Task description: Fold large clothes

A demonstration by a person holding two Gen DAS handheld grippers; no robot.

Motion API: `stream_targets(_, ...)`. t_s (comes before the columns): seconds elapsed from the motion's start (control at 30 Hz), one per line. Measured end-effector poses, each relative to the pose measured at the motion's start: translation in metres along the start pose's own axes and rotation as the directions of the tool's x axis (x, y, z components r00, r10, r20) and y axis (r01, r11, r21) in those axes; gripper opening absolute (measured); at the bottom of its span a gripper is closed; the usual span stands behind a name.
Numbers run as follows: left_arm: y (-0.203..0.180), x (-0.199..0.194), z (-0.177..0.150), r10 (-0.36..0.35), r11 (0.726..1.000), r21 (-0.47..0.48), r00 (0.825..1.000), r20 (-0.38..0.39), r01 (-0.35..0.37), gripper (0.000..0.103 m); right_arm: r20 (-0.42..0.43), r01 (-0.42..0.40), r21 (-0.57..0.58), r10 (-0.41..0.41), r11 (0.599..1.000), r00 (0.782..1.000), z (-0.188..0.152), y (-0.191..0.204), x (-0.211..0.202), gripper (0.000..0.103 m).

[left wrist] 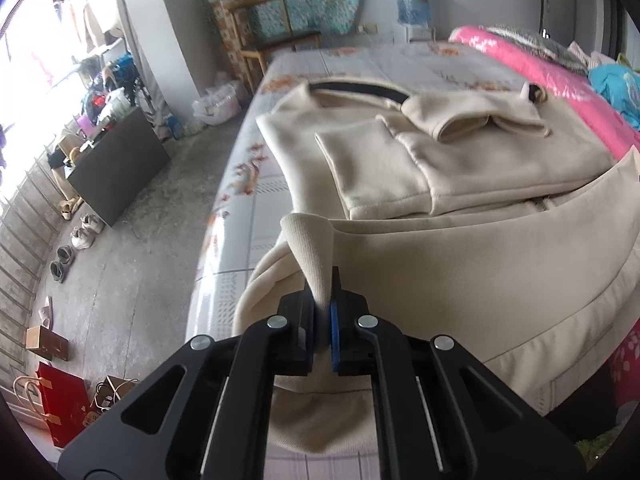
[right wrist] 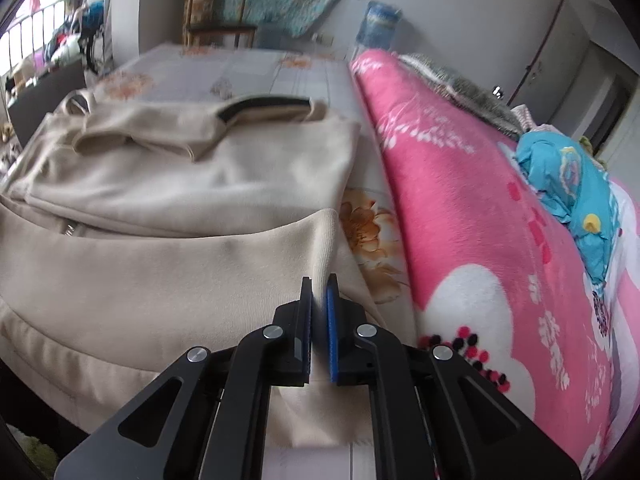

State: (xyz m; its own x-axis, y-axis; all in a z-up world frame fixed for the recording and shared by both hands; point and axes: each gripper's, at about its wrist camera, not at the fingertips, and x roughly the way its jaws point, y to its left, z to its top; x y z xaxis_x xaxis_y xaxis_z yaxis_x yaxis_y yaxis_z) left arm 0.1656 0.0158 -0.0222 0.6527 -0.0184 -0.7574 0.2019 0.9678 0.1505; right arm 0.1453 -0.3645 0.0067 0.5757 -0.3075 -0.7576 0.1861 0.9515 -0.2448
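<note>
A large cream jacket (left wrist: 460,184) lies on the bed, its sleeves folded across the body and its dark-lined collar at the far end. My left gripper (left wrist: 322,280) is shut on the ribbed hem at the jacket's near left corner, and the cloth rises in a peak between the pads. In the right wrist view the same cream jacket (right wrist: 180,184) spreads to the left. My right gripper (right wrist: 319,284) is shut on the hem at the near right corner, with the ribbed band lifted off the sheet.
The bed sheet (left wrist: 248,184) is pale with orange flowers. A pink blanket (right wrist: 460,200) with blue clothing (right wrist: 568,184) on it lies along the right. Left of the bed, the concrete floor (left wrist: 132,272) holds shoes, bags and a dark board. A wooden chair (left wrist: 264,36) stands at the far end.
</note>
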Motion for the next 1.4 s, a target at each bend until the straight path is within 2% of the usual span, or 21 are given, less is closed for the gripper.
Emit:
stream_targets(0.2,-0.001,-0.047,-0.016,0.013,1.0,0.016,0.992,0.129,-0.015,0.005,0.091,0.017,0.049,-0.022,0.999,0.996,-0.021,-0.007,-0.041,0.006)
stream_targets(0.33,0.002,-0.078,-0.031,-0.003,1.0,-0.002,0.98,0.198,0.004,0.005,0.142,0.012,0.089,-0.024,0.996,0.99,-0.032,-0.014,-0.062,0.006)
stream_targets(0.47,0.005,-0.103,-0.032,-0.008,1.0,-0.023,0.966,0.259,0.015,0.005,0.205,0.021,0.101,-0.042,0.995,0.978,-0.03,-0.017,-0.084,0.006)
stream_targets(0.6,0.011,-0.118,-0.01,-0.024,0.999,-0.025,0.951,0.309,0.034,0.005,0.266,0.003,0.116,-0.034,0.993,0.964,-0.012,-0.023,-0.097,0.006)
stream_targets(0.8,0.026,-0.116,0.05,-0.047,0.998,-0.011,0.925,0.376,0.055,0.005,0.328,-0.017,0.109,-0.02,0.994,0.944,0.039,-0.036,-0.088,0.006)
stream_targets(0.9,0.032,-0.092,0.092,-0.055,0.998,-0.014,0.923,0.381,0.065,0.005,0.343,-0.038,0.096,0.002,0.995,0.939,0.077,-0.039,-0.068,0.006)
stream_targets(1.0,0.036,-0.052,0.134,-0.067,0.997,-0.018,0.937,0.344,0.078,0.005,0.324,-0.079,0.091,0.045,0.993,0.945,0.124,-0.041,-0.027,0.006)
stream_targets(1.13,0.045,0.026,0.185,-0.111,0.99,-0.062,0.966,0.234,0.129,0.005,0.257,-0.104,0.084,0.08,0.991,0.963,0.167,-0.031,0.038,0.006)
stream_targets(1.23,0.053,0.088,0.203,-0.155,0.98,-0.103,0.98,0.125,0.168,0.007,0.157,-0.128,0.088,0.113,0.988,0.981,0.185,-0.018,0.103,0.006)
stream_targets(1.33,0.063,0.144,0.199,-0.16,0.975,-0.154,0.987,0.01,0.16,0.016,0.012,-0.155,0.114,0.154,0.981,0.988,0.188,-0.016,0.161,0.008)
stream_targets(1.4,0.072,0.161,0.191,-0.137,0.971,-0.201,0.99,-0.03,0.128,0.027,-0.013,-0.173,0.155,0.177,0.973,0.984,0.186,-0.025,0.173,0.014)
